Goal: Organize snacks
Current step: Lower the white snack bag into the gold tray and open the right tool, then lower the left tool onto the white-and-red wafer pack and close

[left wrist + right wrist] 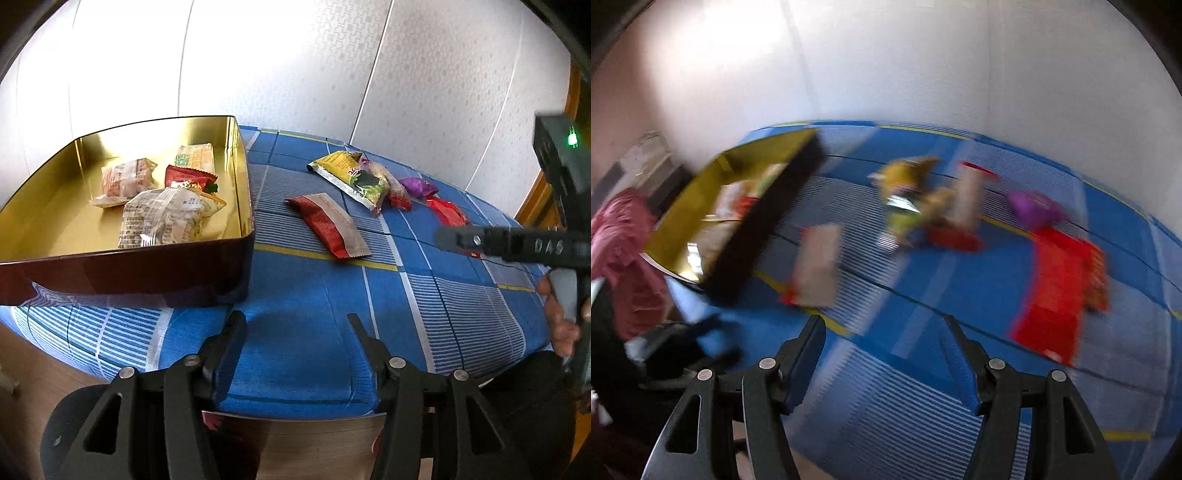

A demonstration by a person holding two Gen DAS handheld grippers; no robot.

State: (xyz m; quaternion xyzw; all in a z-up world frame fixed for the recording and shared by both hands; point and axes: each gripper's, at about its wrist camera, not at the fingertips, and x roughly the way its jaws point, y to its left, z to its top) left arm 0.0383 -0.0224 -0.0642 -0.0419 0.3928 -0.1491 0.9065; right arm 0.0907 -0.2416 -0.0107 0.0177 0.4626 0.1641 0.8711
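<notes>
Two handheld grippers are hovering over a table draped in a blue checked cloth (314, 288), where loose snacks are lying beside an open tin (147, 266). The left gripper (295, 325) is holding its jaws apart with nothing between them, only bare cloth near the table's front edge. The tin is sitting just ahead and to its left, gold inside and dark red outside, with several wrapped snacks already resting in it. Ahead and to the right, a red and tan packet (328, 229) is lying flat on the cloth, apart from the tin. Further back, a yellow-green packet (351, 177) is sitting in a small cluster with a purple wrapper (417, 186) and a red packet (448, 212). The right gripper (882, 321) is reaching in from the right edge of the left view, a hand wrapping its grip. Its own view is heavily blurred; its jaws are standing apart and empty over the cloth. In that view the red packet (1056, 288) is lying ahead and to the right, the red and tan packet (816, 266) ahead and slightly left, and the tin (757, 229) further left. Nothing is blocking either gripper's path to the snacks.
</notes>
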